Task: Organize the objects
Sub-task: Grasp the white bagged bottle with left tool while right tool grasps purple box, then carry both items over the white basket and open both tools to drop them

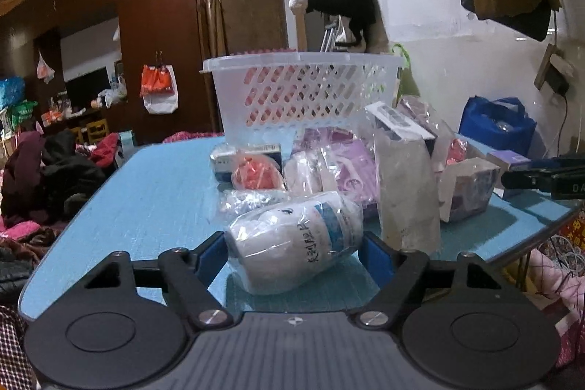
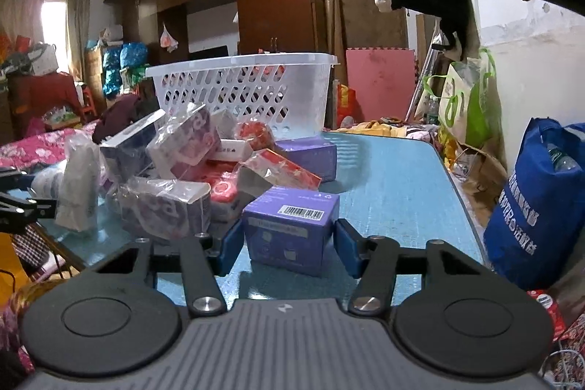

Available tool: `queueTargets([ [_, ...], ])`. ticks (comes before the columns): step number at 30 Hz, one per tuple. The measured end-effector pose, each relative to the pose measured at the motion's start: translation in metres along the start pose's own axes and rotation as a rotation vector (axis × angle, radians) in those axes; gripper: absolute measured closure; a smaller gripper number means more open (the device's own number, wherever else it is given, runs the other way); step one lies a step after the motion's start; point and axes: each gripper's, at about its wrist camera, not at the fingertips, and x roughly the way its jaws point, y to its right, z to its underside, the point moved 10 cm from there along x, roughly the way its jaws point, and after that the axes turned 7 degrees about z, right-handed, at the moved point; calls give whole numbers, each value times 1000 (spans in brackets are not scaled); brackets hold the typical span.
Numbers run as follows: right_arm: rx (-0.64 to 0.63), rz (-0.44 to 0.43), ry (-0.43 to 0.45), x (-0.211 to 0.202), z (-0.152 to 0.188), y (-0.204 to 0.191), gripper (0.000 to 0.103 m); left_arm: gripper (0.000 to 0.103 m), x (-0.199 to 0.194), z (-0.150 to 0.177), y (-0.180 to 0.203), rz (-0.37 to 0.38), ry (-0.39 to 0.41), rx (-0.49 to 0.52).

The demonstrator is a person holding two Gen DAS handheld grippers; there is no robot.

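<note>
Left gripper (image 1: 292, 256) is low over the blue bench (image 1: 153, 192), jaws spread wide. A white bottle in a clear bag (image 1: 294, 240) lies on its side between the blue pads (image 1: 210, 256); I can't tell if either pad touches it. Behind it sits a pile of bagged packets: a red-orange one (image 1: 257, 172), pink-purple ones (image 1: 343, 167), and an upright grey-white pouch (image 1: 407, 185). The white lattice basket (image 1: 303, 90) stands at the bench's far edge. Right gripper's black tip (image 1: 544, 180) pokes in at right.

Beyond my blue table (image 2: 395, 185), a brown wardrobe (image 1: 157, 24); a blue bag (image 2: 537, 203) stands near the wall.
</note>
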Motion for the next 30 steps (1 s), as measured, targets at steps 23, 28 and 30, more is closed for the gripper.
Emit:
queueTargets([
  [23, -151, -23, 142, 109, -200, -65, 45, 23, 114, -197, -60, 46, 111, -188],
  [28, -159, 5, 85, 149, -202, -63, 45, 23, 160, -201, -66, 23, 12, -173],
  [30, -161, 7, 59, 156, -194, -62, 45, 23, 167, -200, -66, 8, -2, -166],
])
